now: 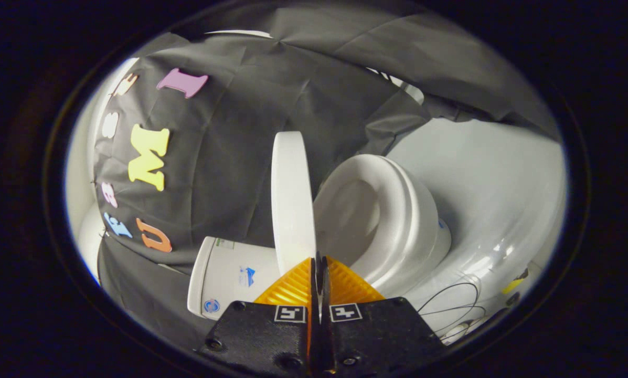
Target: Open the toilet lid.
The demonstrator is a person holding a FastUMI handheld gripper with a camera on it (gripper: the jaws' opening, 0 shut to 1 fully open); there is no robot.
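The view is rolled on its side. The white toilet lid [291, 199] is seen edge-on, swung well away from the seat ring [392, 210] toward the tank [224, 278]. The bowl opening inside the ring is exposed. My gripper [318, 261] is shut, its two fingers pressed together with nothing visible between them. The tips sit right at the lid's near end, on its seat-facing side, and the left finger [293, 286] covers that end of the lid. Whether a finger touches the lid I cannot tell.
Black cloth [230, 157] hangs behind the tank and lid. A glossy white surface [502, 184] spreads beyond the seat. Thin black cables [450, 307] loop on it near the toilet's base, with a small yellow-and-black object [514, 285] further off.
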